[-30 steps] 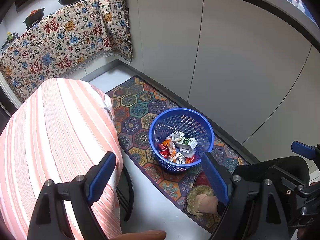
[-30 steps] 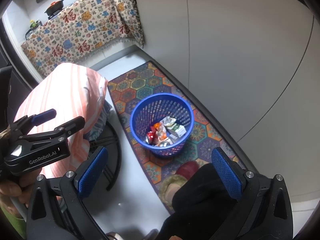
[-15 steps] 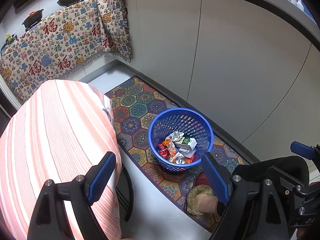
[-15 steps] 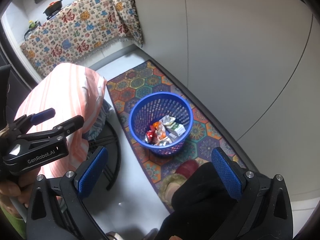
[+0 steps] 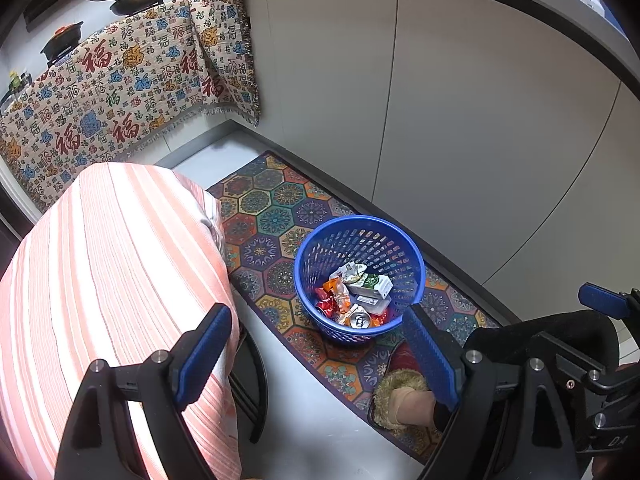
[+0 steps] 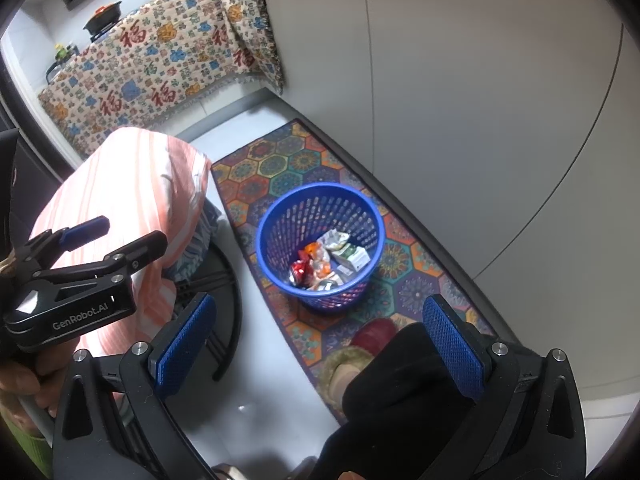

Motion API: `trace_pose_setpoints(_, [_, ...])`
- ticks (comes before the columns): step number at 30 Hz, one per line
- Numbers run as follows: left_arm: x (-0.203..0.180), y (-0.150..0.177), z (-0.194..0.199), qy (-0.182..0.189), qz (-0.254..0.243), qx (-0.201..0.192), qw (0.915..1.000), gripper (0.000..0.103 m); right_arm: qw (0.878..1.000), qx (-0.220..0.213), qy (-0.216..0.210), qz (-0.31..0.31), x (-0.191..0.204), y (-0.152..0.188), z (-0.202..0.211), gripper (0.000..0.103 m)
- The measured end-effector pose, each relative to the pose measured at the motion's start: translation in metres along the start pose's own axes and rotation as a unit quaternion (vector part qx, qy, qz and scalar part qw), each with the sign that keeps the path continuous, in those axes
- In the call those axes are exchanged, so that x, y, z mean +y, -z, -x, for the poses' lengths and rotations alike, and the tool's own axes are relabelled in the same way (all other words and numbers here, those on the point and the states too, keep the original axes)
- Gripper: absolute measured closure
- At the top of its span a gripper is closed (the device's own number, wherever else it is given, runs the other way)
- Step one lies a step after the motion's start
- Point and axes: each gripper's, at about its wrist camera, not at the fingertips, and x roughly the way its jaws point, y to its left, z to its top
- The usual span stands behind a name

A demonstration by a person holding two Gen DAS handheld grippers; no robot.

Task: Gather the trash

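A blue plastic basket stands on the patterned rug. It holds trash: a green-and-white carton, a crushed can and bright wrappers. My left gripper hovers above and in front of the basket, open, with nothing between its blue pads. In the right wrist view the same basket and trash lie below my right gripper, which is also open and holds nothing. The left gripper shows at that view's left edge, over the table.
A round table under a pink striped cloth stands left of the basket on dark metal legs. White cabinet doors run behind the rug. A person's foot in a fur-trimmed slipper and a black trouser leg are just in front of the basket.
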Motion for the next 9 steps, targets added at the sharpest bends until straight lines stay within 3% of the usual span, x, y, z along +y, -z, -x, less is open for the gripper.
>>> trace_pose_setpoints(9, [0.0011, 0.0027, 0.0100, -0.006, -0.001, -0.011, 0.9999, 0.014, 1.000, 0.003, 0.007, -0.004, -0.0009, 0.0025, -0.0017, 0.000])
